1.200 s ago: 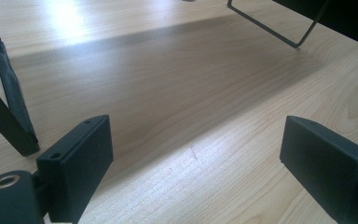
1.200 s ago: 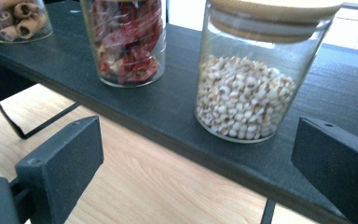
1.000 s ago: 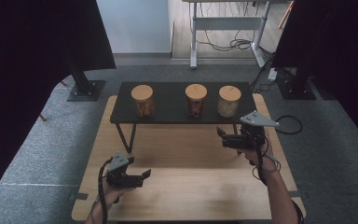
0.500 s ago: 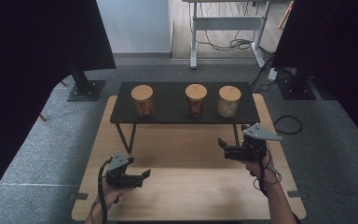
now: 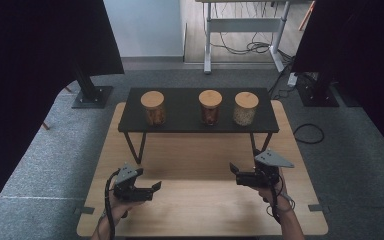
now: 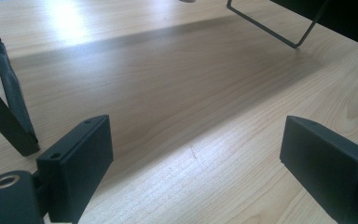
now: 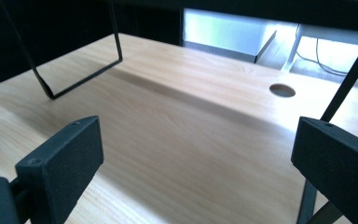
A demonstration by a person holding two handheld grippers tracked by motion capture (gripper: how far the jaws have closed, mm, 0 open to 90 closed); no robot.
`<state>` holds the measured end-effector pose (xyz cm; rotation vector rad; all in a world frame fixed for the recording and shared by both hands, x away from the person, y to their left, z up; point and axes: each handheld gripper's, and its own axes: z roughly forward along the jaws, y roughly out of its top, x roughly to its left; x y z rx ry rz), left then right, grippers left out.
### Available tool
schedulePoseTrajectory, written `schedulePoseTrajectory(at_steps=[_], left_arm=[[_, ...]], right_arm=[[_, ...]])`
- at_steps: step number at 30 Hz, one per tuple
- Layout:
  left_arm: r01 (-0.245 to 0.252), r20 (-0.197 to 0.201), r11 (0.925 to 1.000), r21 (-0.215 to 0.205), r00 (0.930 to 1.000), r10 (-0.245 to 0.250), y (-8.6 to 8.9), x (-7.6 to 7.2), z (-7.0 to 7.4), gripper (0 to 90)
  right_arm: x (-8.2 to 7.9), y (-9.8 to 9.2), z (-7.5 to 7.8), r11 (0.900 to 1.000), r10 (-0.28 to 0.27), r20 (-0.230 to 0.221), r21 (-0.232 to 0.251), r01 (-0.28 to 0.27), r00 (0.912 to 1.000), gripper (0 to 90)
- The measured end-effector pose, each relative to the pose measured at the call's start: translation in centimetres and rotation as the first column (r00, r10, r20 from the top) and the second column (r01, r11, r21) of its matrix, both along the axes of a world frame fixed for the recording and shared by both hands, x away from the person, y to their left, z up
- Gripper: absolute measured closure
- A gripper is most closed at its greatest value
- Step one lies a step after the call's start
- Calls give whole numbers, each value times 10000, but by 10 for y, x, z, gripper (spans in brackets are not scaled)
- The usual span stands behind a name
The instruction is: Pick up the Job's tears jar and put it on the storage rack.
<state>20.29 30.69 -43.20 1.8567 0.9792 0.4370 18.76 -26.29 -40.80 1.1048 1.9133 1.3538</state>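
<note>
Three glass jars with round wooden lids stand in a row on a low black shelf (image 5: 180,122): a left jar (image 5: 153,107), a middle jar (image 5: 210,107) and a right jar (image 5: 246,108) with paler contents. My left gripper (image 5: 156,186) hovers low over the wooden table (image 5: 200,205) at the front left, open, nothing between its jaws. My right gripper (image 5: 233,168) is at the front right, also open and empty, pointing left. In the left gripper view the left gripper (image 6: 196,163) faces bare wood; the right gripper (image 7: 191,163) looks under the shelf.
The shelf rests on thin black wire legs (image 5: 134,148) (image 7: 56,88). A round cable hole (image 7: 282,90) is cut into the tabletop. Grey carpet surrounds the table, with black stand bases (image 5: 92,96) and a desk frame (image 5: 240,35) behind.
My right gripper has drawn back from just in front of the shelf toward the table's front edge. The left gripper has barely shifted.
</note>
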Motion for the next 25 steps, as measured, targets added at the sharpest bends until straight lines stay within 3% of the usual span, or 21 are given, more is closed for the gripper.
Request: schedulePoseTrajectory(at_steps=[8, 14, 25], left_arm=[[-40, -107, 10000, 5, 9999, 40, 1, 0, -2, 88], [-88, -90, 10000, 25, 9999, 88, 1, -1, -2, 88], [-188, -209, 9998, -101, 9996, 186, 2, 0, -4, 85]], right_arm=[[3, 2, -20, 9998, 165, -512, 83, -161, 9985, 15], [8, 11, -28, 9991, 344, -850, -227, -364, 9958, 12], [4, 11, -38, 9993, 330, -546, 166, -321, 9980, 8]])
